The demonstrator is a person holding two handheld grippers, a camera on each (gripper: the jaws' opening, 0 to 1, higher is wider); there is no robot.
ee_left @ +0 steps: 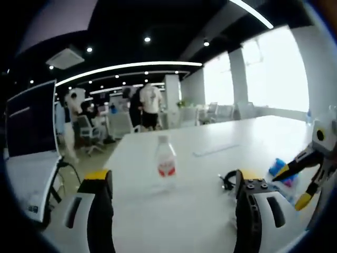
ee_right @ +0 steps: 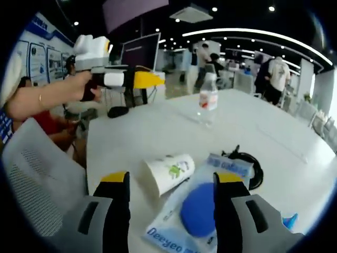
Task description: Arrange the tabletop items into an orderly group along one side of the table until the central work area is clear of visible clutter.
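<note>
Both tools are wide open and empty: the left tool (ee_left: pixel 174 211) faces a clear bottle (ee_left: pixel 165 164) standing mid-bench (ee_left: pixel 210 153); the right tool (ee_right: pixel 171 211) hovers over a tipped paper cup (ee_right: pixel 168 173) and blue packet (ee_right: pixel 197 219).

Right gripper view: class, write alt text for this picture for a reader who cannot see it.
The right gripper hangs open over a white table, above a blue disc in a clear packet and a paper cup on its side. Beyond lie a black cable and an upright water bottle; a hand holds the left gripper at upper left.
</note>
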